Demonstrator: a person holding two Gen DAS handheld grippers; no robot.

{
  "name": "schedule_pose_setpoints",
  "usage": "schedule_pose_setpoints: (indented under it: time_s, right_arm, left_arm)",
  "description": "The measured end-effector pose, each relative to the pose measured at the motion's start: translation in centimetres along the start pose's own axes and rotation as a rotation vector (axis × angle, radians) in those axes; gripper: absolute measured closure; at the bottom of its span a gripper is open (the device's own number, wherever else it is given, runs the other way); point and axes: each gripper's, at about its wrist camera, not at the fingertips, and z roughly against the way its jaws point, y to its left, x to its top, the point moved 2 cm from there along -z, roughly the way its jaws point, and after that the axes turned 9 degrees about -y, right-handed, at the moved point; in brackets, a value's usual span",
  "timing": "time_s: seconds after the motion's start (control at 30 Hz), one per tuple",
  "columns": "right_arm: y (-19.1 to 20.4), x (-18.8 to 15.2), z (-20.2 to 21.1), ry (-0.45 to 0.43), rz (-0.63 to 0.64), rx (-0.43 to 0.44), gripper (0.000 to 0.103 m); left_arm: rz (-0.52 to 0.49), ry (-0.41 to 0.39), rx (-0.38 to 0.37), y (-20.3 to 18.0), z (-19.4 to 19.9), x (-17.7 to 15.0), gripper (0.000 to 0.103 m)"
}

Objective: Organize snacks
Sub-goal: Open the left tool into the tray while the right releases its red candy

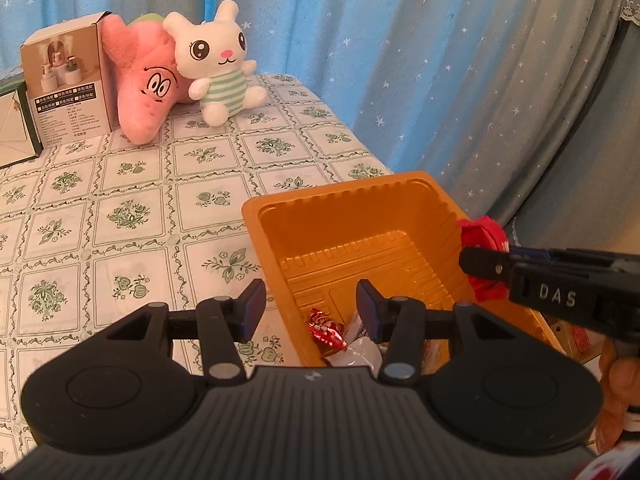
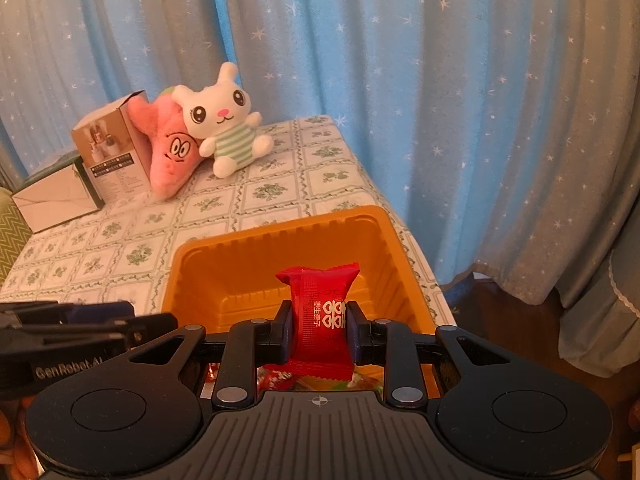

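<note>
Clamping a red candy packet (image 2: 322, 316) upright between both pads, right gripper (image 2: 318, 330) over the near end of the orange plastic tray (image 2: 280, 240); white double-heart print on the wrapper, crimped top edge fanned out above the fingers. Same packet (image 1: 482, 236) seen from the left wrist as a red ruffle at the tray's right rim, ahead of the right gripper (image 1: 480, 266).

Left gripper (image 1: 310, 306): jaws apart, nothing between the pads, poised over the tray's near left corner. Below it, inside the tray (image 1: 360, 216): a red foil-wrapped sweet (image 1: 326, 330) and a clear-white wrapped piece (image 1: 360, 354) just beside it, both on the ribbed floor at the near end. More wrappers partly hidden under the right gripper's body; kinds not readable.

Surface: table under a white cloth (image 1: 120, 216) of green floral squares, vine borders. Tray at the table's right edge, near the corner.

Far left end of table: pink star plush (image 1: 148, 80) leaning against a brown product box (image 1: 68, 84); white rabbit plush (image 1: 218, 68) in green-striped shirt seated against the star. Green-and-white carton (image 2: 60, 196) lying flat beside the brown box.

Room: blue curtain (image 2: 440, 100) with white stars behind and to the right, hanging in folds to a dark floor (image 2: 520, 340). Fingers of a hand (image 1: 618, 384) visible at right, under the right gripper's handle.
</note>
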Motion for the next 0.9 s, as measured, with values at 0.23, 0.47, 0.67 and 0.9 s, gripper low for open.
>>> schedule_pose_setpoints:
  time_s: [0.23, 0.47, 0.67, 0.9]
  right_arm:
    - [0.8, 0.9, -0.5, -0.018, 0.002, 0.032, 0.075]
    - [0.6, 1.3, -0.8, -0.026, -0.056, 0.069, 0.042]
    - [-0.2, 0.5, 0.4, -0.018, -0.074, 0.037, 0.042]
    - [-0.9, -0.6, 2.7, 0.007, -0.095, 0.007, 0.042]
  left_arm:
    - [0.003, -0.006, 0.004, 0.2, 0.3, 0.1, 0.057]
    - [0.006, -0.015, 0.023, 0.9, 0.9, -0.4, 0.051]
    - [0.02, -0.021, 0.031, 1.4, 1.9, -1.1, 0.04]
    - [0.036, -0.025, 0.048, 1.3, 4.2, -1.7, 0.037]
